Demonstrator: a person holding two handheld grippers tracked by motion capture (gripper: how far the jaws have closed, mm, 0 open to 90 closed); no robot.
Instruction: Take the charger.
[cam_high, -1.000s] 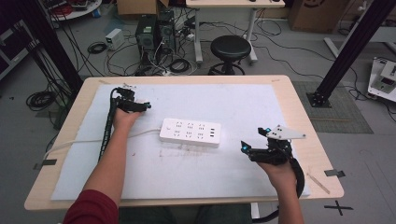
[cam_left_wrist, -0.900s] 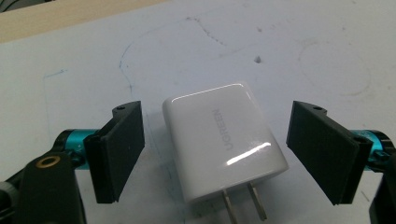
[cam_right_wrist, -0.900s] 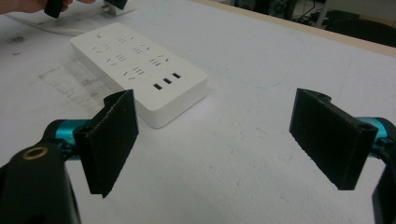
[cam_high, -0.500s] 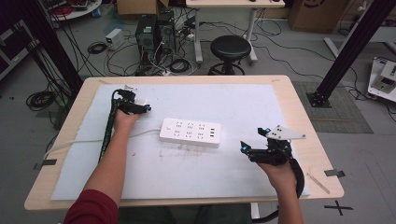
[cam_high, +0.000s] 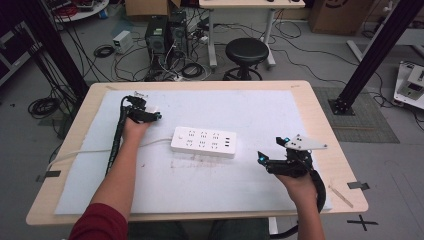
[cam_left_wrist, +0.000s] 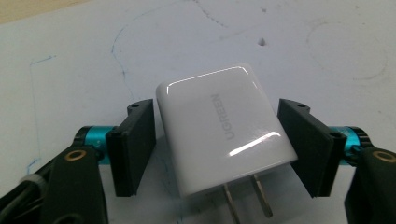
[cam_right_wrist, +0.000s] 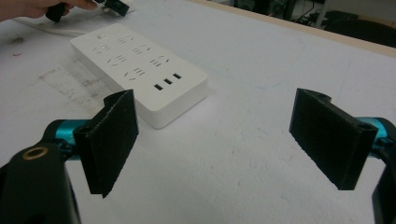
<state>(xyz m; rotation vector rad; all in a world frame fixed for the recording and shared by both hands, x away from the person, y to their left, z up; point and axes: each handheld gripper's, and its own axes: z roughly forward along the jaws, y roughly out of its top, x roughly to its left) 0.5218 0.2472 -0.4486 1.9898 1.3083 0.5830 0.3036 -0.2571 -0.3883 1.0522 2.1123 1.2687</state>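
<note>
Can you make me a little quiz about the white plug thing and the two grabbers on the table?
1. True or false: the left tool is already squeezing the charger.
2. Which way do the charger's prongs point in the left gripper view: A) toward the camera, B) away from it?
3. Fill in: the right tool is open with ____ between its jaws.

Key: 1. False: there is a gap on both sides. 2. A. 3. Nothing; the power strip lies farther off on the mat.
</note>
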